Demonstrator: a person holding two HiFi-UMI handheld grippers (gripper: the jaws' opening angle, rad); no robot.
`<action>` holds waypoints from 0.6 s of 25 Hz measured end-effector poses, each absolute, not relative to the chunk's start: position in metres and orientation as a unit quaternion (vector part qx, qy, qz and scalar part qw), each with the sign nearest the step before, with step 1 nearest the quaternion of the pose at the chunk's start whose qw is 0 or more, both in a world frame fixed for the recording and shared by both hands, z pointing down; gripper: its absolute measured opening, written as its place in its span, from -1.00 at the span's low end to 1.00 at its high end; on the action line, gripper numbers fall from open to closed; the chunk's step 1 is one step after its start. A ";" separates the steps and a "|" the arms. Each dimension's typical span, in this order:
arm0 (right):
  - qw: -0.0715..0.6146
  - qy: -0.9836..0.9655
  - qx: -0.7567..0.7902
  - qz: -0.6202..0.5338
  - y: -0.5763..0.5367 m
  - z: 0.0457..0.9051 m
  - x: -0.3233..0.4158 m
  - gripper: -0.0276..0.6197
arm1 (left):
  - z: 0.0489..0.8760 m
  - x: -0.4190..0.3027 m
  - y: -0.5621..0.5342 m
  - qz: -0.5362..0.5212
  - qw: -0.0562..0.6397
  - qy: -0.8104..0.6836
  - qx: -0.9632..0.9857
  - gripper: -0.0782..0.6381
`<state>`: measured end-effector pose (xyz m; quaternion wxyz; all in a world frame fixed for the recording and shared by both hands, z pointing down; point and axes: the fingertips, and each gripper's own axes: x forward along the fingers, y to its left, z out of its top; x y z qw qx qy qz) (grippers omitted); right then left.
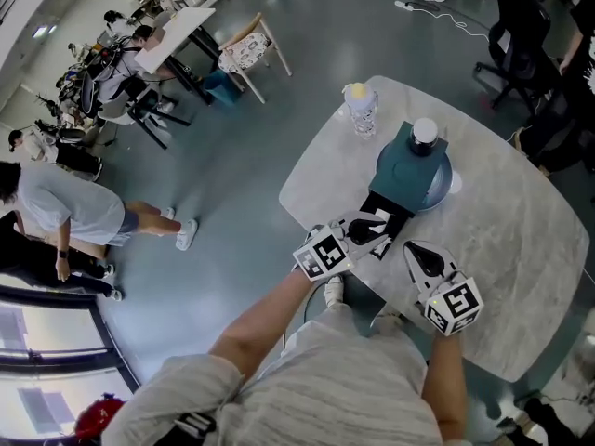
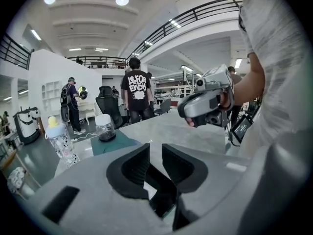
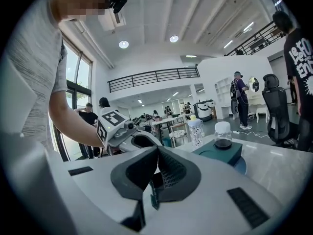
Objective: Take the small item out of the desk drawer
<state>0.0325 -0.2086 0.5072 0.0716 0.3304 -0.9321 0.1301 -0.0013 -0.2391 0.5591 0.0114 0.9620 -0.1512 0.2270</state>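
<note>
A teal box (image 1: 398, 170) stands on the marble table (image 1: 521, 249) with a white-lidded glass jar (image 1: 424, 136) on top; both show again as the box (image 3: 222, 152) and jar (image 3: 223, 135) in the right gripper view. A dark shape runs from the box's near side toward my left gripper (image 1: 376, 229); I cannot tell if it is a pulled-out drawer. No small item shows. My left gripper (image 2: 155, 153) has a narrow gap between its jaws, with nothing in it. My right gripper (image 1: 416, 249) hovers right of it, and its jaws (image 3: 157, 150) meet, empty.
A clear bottle with a yellow cap (image 1: 361, 108) stands at the table's far edge, left of the box. The near table edge runs just under both grippers. Chairs, desks and several people occupy the floor to the left and behind.
</note>
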 end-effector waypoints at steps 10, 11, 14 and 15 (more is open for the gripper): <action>0.084 -0.912 0.373 0.152 -0.215 0.524 0.034 -0.89 | 0.608 -0.002 -0.250 0.325 -0.035 -0.061 0.943 -0.22; 0.085 -0.910 0.376 0.153 -0.215 0.525 0.035 -0.89 | 0.613 -0.002 -0.250 0.337 -0.043 -0.047 0.940 -0.20; 0.086 -0.905 0.386 0.157 -0.216 0.528 0.035 -0.89 | 0.626 0.001 -0.252 0.361 -0.058 -0.019 0.931 -0.18; 0.086 -0.903 0.389 0.159 -0.216 0.530 0.036 -0.89 | 0.631 0.001 -0.254 0.370 -0.063 -0.012 0.927 -0.18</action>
